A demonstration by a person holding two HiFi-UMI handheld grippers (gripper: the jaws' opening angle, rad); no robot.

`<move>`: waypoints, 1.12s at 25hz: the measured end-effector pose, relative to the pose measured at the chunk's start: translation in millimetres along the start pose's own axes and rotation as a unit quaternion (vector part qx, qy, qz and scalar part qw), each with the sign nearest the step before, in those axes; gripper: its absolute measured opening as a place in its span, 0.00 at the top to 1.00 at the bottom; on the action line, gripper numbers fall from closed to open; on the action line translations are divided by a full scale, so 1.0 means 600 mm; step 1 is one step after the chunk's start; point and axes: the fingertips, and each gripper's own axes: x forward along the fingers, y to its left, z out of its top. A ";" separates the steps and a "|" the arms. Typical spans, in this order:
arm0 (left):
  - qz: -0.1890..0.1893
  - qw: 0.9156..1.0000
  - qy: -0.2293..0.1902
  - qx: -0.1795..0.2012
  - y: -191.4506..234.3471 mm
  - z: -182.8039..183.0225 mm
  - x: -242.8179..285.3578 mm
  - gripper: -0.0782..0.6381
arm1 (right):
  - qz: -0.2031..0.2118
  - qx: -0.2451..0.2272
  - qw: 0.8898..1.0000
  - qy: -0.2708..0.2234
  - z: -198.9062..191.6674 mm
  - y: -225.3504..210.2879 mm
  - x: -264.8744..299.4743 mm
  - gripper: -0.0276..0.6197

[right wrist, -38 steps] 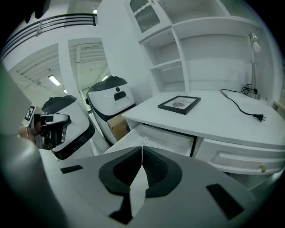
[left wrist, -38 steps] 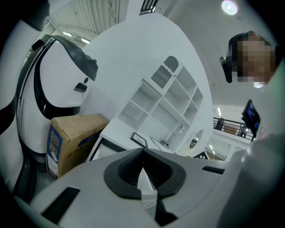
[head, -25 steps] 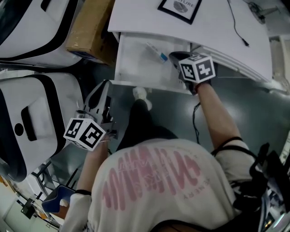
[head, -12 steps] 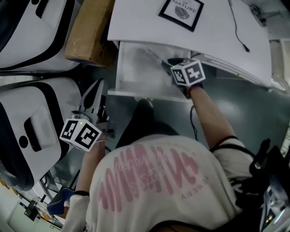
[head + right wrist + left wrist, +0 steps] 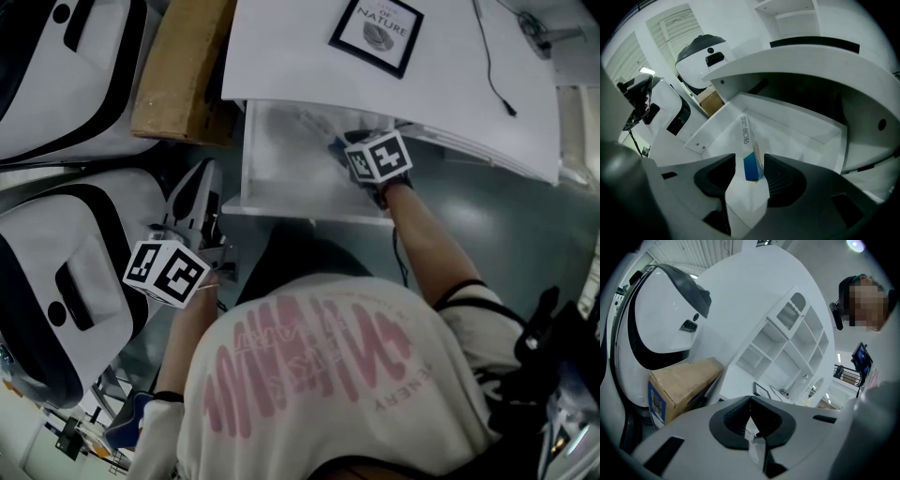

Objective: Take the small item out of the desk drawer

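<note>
The white desk drawer (image 5: 281, 183) (image 5: 797, 126) stands pulled out. On its floor lies the small item (image 5: 323, 134) (image 5: 748, 150), a slim white box with a blue end. My right gripper (image 5: 354, 150) (image 5: 750, 160) reaches down into the drawer. Its jaws have just been opening and now stand apart, the item's blue end lying between them, ungripped. My left gripper (image 5: 204, 175) (image 5: 750, 399) hangs left of the drawer, over the floor, with its jaw tips together and nothing held.
The white desk top (image 5: 450, 84) carries a framed picture (image 5: 375, 33) and a black cable (image 5: 492, 52). A cardboard box (image 5: 178, 75) (image 5: 679, 385) stands left of the drawer. Large white-and-black cases (image 5: 66, 253) (image 5: 661, 310) fill the left side.
My right gripper has sunk deeper into the drawer, over the item, and its jaws have opened. My left gripper has drifted a little towards the drawer.
</note>
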 end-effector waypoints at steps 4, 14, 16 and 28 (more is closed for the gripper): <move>-0.002 1.000 0.004 -0.009 0.003 0.001 0.013 0.85 | 0.004 0.004 1.000 0.011 -0.007 0.002 0.013 0.65; -0.017 1.000 -0.006 -0.002 -0.014 0.035 0.030 0.85 | -0.011 0.027 0.999 0.019 -0.025 -0.005 0.014 0.78; -0.019 1.000 -0.006 0.001 -0.021 0.035 0.028 0.85 | -0.012 0.030 0.999 0.021 -0.028 -0.003 0.006 0.79; -0.029 0.999 -0.040 0.006 -0.081 0.015 -0.011 0.85 | 0.010 -0.008 0.999 0.031 -0.041 0.022 -0.078 0.80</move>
